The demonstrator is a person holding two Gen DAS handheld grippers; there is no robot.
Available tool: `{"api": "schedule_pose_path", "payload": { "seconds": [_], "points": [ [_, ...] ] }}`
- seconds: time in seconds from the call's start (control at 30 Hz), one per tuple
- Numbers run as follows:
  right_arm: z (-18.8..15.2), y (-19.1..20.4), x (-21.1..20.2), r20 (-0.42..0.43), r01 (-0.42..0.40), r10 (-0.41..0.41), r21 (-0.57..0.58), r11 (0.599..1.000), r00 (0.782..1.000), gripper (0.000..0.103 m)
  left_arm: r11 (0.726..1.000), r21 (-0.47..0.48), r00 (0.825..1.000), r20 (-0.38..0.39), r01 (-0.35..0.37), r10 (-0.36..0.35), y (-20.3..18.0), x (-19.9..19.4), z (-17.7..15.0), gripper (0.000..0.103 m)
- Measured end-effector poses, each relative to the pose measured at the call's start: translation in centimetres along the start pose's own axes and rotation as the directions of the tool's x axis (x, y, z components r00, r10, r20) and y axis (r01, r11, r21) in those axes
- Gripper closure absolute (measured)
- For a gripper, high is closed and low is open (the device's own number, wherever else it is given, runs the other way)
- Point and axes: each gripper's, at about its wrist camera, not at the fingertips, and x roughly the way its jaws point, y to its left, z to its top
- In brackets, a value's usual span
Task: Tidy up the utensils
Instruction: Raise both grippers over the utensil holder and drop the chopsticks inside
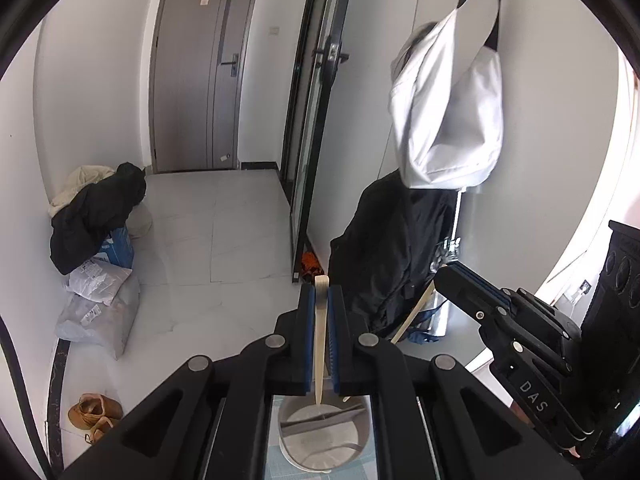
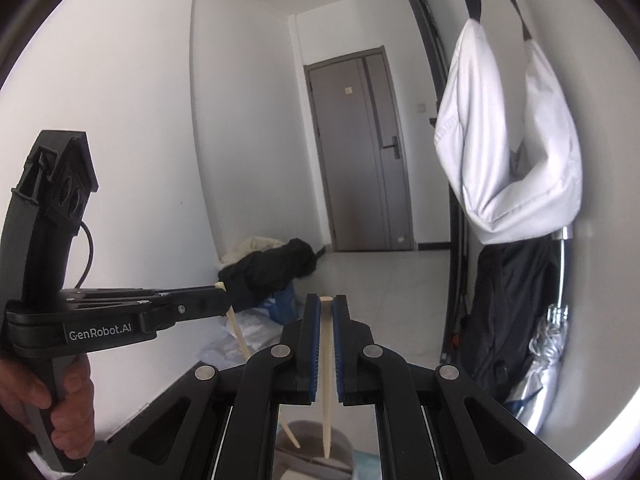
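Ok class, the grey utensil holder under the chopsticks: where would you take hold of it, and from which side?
Probably by the utensil holder rim, coming from straight above. It stands upright with an open top, so one finger of the tongs can go inside the wall and one outside. Keep clear of the divider across its middle.
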Motion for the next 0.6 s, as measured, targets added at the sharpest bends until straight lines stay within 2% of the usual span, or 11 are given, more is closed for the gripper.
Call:
{"api": "schedule_pose_path", "payload": {
  "seconds": [0.27,0.4,0.47,0.5,0.53,0.57,0.6],
  "points": [
    [-3.1,-1.4,3.7,-0.090,-0.020,0.020,-0.003,1.000,0.996,0.097,0.999,-0.045,0.994,-0.106,0.023,-0.028,2.4,4.6,-1.9,0.101],
    [-4.5,-1.8,4.6,-0.138,-0.054,0.056,0.019,0.998,0.989,0.095,0.995,-0.088,0.983,-0.173,0.046,-0.061,3.0,6.0,-2.0,0.097],
    [-5.0,-1.8,5.0,-0.159,-0.083,0.088,0.039,0.996,0.983,0.094,0.995,-0.092,0.981,-0.183,0.042,-0.059,3.1,6.1,-1.9,0.087],
    [-5.1,-1.8,5.0,-0.168,-0.097,0.104,0.050,0.994,0.980,0.094,0.995,-0.091,0.984,-0.172,0.038,-0.053,3.2,5.8,-1.9,0.073],
    [-4.9,-1.9,5.2,-0.173,-0.101,0.109,0.056,0.993,0.979,0.094,0.996,-0.090,0.986,-0.161,0.026,-0.040,3.2,5.5,-1.9,0.053],
    [-4.9,-2.0,5.0,-0.175,-0.096,0.105,0.063,0.993,0.979,0.092,0.995,-0.095,0.990,-0.142,0.007,-0.020,3.4,4.8,-2.0,0.045],
    [-4.9,-2.1,4.8,-0.172,-0.093,0.104,0.069,0.993,0.980,0.086,0.995,-0.101,0.992,-0.127,-0.002,-0.011,3.5,4.5,-2.0,0.038]
  ]
}}
